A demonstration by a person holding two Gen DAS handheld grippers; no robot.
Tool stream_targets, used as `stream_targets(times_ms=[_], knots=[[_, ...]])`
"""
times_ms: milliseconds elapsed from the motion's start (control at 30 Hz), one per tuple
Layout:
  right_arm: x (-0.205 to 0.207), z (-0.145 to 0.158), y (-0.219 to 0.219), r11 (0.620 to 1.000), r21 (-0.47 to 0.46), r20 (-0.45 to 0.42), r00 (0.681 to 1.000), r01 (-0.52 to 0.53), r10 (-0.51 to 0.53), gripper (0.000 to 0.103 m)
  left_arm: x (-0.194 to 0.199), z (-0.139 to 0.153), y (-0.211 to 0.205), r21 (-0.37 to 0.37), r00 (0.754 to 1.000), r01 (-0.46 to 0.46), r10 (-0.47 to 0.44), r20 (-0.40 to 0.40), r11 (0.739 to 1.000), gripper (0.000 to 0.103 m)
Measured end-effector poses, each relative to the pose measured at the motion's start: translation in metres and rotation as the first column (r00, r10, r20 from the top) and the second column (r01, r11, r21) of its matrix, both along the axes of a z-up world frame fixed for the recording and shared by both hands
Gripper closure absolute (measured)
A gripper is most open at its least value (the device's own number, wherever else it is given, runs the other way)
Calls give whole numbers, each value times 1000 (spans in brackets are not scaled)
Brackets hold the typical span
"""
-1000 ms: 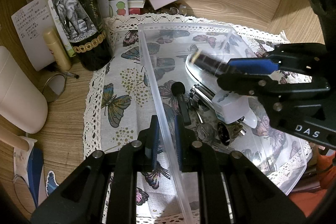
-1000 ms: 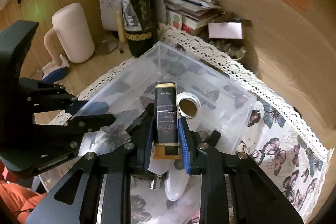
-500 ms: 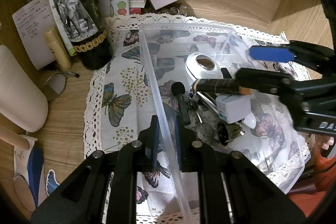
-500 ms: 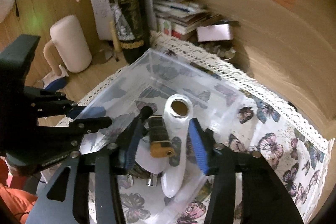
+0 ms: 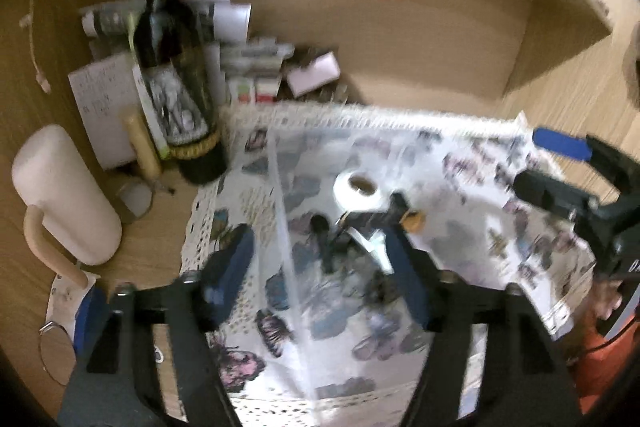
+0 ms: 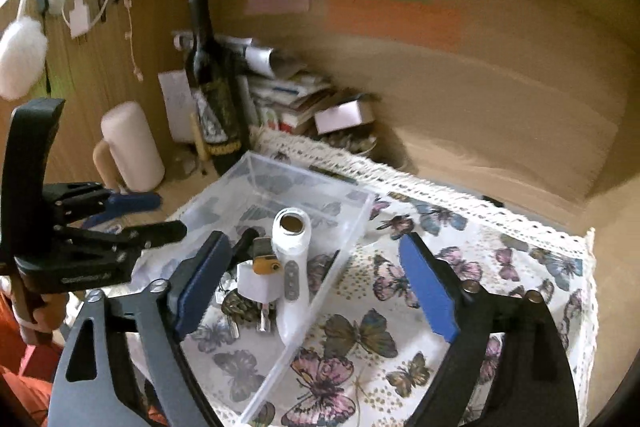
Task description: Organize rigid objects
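Right wrist view: right gripper (image 6: 316,283) has just been opening, nothing between its pads; the dark tube (image 6: 265,255) now lies in the clear bin (image 6: 256,163), frame centre. Left gripper (image 5: 320,275) just released the bin wall, jaws spread. Item placed; next object.

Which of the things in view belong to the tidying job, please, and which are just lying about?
Belonging to the job:
clear plastic bin
white handheld device
dark lighter with gold cap
white plug adapter
keys

Lying about:
wine bottle
cream jug
stack of papers
butterfly cloth
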State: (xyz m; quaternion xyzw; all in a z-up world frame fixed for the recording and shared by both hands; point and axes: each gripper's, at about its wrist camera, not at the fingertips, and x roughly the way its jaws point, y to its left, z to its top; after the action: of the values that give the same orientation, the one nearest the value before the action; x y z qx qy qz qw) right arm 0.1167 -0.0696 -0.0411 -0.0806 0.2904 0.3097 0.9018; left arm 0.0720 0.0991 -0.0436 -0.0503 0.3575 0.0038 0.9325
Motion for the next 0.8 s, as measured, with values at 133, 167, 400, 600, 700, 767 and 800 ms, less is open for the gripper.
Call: stream_targets(times_ms=[133, 167, 400, 600, 700, 767, 800], knots=[[-16, 6, -17, 997, 48, 59, 997, 53, -56, 1, -14, 17, -14, 7, 995, 2, -2, 99, 1000, 15], [-21, 7, -21, 996, 57, 79, 994, 66, -70, 0, -19, 20, -18, 9, 992, 0, -2, 128, 1000, 13], [-47, 12, -42, 988, 95, 167, 977, 119, -133, 0, -41, 34, -35, 0, 968, -5, 5, 250, 1000, 5], [-64, 12, -55, 981, 135, 204, 965, 138, -164, 0, -56, 38, -46, 9, 949, -17, 14, 315, 1000, 4], [-68, 13, -59, 978, 155, 211, 962, 141, -173, 0, -62, 38, -52, 34, 941, -27, 14, 338, 999, 4], [-71, 13, -62, 977, 164, 220, 960, 140, -174, 0, -64, 38, -55, 48, 936, -25, 6, 352, 999, 3], [-72, 13, -62, 976, 166, 221, 959, 141, -176, 0, -66, 38, -57, 54, 934, -24, 3, 358, 998, 3]])
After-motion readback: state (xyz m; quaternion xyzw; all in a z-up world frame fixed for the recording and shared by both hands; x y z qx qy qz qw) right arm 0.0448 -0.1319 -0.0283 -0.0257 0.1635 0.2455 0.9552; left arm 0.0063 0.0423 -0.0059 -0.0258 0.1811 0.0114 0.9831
